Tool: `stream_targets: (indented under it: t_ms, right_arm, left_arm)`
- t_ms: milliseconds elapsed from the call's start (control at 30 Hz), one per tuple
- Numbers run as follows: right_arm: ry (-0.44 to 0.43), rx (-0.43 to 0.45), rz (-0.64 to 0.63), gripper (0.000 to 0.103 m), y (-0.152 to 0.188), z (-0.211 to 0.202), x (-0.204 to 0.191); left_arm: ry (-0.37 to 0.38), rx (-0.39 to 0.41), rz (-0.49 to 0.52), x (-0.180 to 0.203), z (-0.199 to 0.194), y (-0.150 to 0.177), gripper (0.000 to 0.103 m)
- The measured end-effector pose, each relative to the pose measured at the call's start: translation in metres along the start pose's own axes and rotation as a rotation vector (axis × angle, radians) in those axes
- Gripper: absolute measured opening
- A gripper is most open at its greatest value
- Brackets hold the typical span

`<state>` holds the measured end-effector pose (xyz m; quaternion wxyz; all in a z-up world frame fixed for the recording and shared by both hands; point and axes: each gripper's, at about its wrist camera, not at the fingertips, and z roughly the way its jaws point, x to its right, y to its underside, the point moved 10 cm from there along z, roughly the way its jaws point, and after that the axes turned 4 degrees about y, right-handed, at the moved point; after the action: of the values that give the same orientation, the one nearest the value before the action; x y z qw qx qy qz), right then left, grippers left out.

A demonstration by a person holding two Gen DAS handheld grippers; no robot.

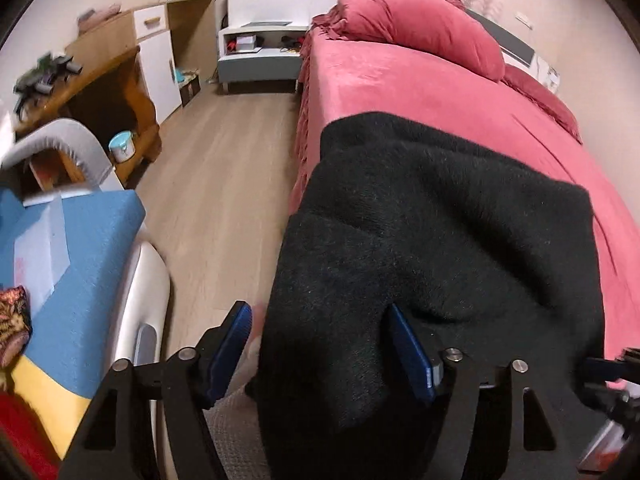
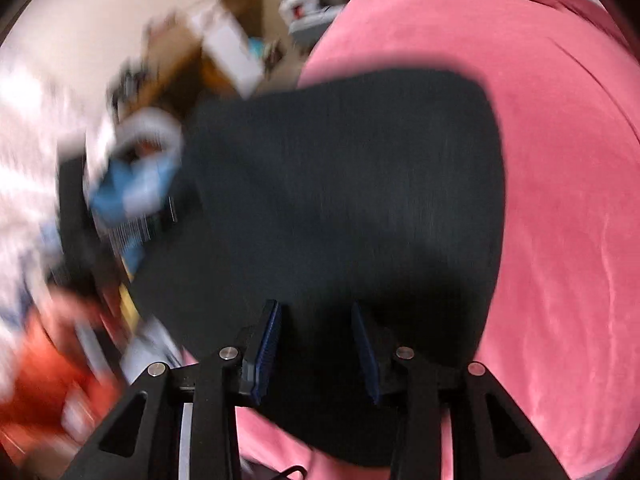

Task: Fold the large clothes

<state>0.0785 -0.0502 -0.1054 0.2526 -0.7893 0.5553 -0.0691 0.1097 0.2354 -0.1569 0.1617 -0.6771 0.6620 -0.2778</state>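
A large black fuzzy garment (image 1: 440, 240) lies folded on the pink bed (image 1: 420, 92), its near edge hanging over the bed's corner. My left gripper (image 1: 320, 344) is open, its blue pads wide apart, with the garment's near edge between them. In the right wrist view, which is motion-blurred, the garment (image 2: 344, 184) lies flat on the pink cover (image 2: 560, 200). My right gripper (image 2: 316, 344) is open, its pads apart over the garment's near edge. The right gripper's tip also shows in the left wrist view (image 1: 612, 368) at the far right.
A pink pillow (image 1: 420, 28) lies at the head of the bed. A wooden floor (image 1: 224, 184) runs along the bed's left side. A blue-covered seat (image 1: 80, 264) is at the left. A wooden desk (image 1: 104, 76) and a white nightstand (image 1: 260, 40) stand by the far wall.
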Motion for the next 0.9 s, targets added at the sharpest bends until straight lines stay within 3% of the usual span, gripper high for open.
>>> stream_targets:
  t_ms: [133, 233, 400, 467, 533, 567, 700, 800, 900]
  right_arm:
    - [-0.034, 0.037, 0.028, 0.037, -0.004, -0.011, 0.006]
    - [-0.114, 0.111, 0.024, 0.037, -0.042, -0.028, -0.003]
    - [-0.129, 0.193, -0.245, 0.037, -0.15, -0.025, -0.073]
    - [-0.108, 0.201, -0.364, 0.037, -0.176, -0.01, -0.101]
    - [-0.097, 0.155, -0.491, 0.037, -0.198, 0.022, -0.137]
    - [-0.095, 0.125, -0.539, 0.037, -0.198, 0.032, -0.146]
    - [-0.012, -0.026, -0.742, 0.037, -0.191, 0.079, -0.151]
    - [-0.033, -0.114, -0.777, 0.037, -0.186, 0.1, -0.155]
    - [-0.03, -0.134, -0.787, 0.016, -0.181, 0.1, -0.151]
  left_arm:
    - [0.036, -0.02, -0.055, -0.018, -0.014, 0.016, 0.079]
    - [0.1, -0.005, -0.17, -0.024, -0.033, 0.023, 0.077]
    - [0.173, -0.037, -0.219, -0.013, -0.043, 0.041, 0.07]
    - [0.174, -0.042, -0.212, -0.009, -0.044, 0.044, 0.066]
    - [0.185, -0.051, -0.216, -0.006, -0.042, 0.046, 0.052]
    - [0.199, -0.056, -0.218, -0.004, -0.042, 0.047, 0.049]
    - [0.218, -0.054, -0.231, -0.006, -0.041, 0.048, 0.048]
    - [0.243, -0.073, -0.27, -0.01, -0.036, 0.054, 0.051]
    - [0.256, -0.083, -0.313, -0.017, -0.033, 0.056, 0.06]
